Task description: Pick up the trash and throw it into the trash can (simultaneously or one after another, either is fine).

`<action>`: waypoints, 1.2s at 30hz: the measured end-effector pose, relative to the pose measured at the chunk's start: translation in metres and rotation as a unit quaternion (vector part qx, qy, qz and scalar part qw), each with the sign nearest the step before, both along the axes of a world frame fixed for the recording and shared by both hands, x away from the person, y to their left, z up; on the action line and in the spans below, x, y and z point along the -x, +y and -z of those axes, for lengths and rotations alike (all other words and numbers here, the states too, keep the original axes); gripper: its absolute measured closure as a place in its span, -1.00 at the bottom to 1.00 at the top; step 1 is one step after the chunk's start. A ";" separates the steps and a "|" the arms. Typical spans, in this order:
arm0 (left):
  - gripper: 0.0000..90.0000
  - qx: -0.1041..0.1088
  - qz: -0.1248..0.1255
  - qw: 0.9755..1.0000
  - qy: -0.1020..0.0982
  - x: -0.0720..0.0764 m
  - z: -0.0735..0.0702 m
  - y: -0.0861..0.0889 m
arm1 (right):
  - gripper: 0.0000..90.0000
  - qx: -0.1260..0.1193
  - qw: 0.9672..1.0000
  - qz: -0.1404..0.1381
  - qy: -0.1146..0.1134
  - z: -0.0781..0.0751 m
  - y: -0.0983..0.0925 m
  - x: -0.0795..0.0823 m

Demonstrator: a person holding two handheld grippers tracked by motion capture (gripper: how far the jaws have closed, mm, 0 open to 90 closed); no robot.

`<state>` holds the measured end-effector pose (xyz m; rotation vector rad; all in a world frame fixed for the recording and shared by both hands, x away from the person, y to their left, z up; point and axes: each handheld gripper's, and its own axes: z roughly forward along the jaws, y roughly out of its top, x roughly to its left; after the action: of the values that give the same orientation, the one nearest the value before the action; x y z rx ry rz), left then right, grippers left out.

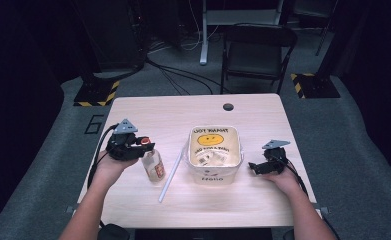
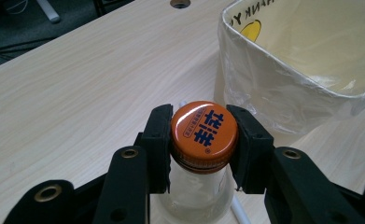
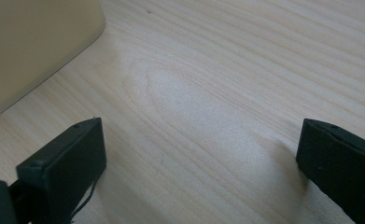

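A small clear bottle (image 1: pixel 153 166) with an orange cap (image 2: pixel 204 134) stands upright on the wooden table (image 1: pixel 158 112), left of a cream bin (image 1: pixel 214 153). My left gripper (image 2: pixel 202 140) is shut on the bottle's cap, one jaw pressed to each side of it. In the high view that left gripper (image 1: pixel 144 145) sits over the bottle's top. My right gripper (image 3: pixel 201 154) rests open on the table, its jaws wide apart with bare wood between them. It lies just right of the bin, where the high view shows the right gripper (image 1: pixel 256 168).
The bin has a yellow smiley face, a clear liner and some scraps inside; its wall (image 3: pixel 26 46) stands close to my right gripper. A white straw (image 1: pixel 170 172) lies between bottle and bin. A cable hole (image 1: pixel 228 106) is near the table's far edge. A folding chair (image 1: pixel 258 47) stands beyond.
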<state>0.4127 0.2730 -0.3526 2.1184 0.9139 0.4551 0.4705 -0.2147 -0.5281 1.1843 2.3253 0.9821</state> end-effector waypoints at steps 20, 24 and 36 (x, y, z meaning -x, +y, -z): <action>0.39 -0.009 -0.002 1.000 -0.001 -0.002 -0.027 -0.001 | -0.98 0.000 1.000 -0.001 0.000 0.000 0.000 0.000; 0.39 -0.005 -0.001 1.000 -0.004 -0.002 -0.035 -0.002 | -0.98 0.000 1.000 -0.001 0.000 0.000 0.000 0.000; 0.39 -0.014 0.008 1.000 -0.014 -0.004 -0.059 -0.011 | -0.98 0.000 1.000 -0.001 0.000 0.000 0.000 0.000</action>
<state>0.4167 0.2625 -0.2931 2.1384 0.8789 0.4909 0.4708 -0.2148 -0.5282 1.1812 2.3272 0.9831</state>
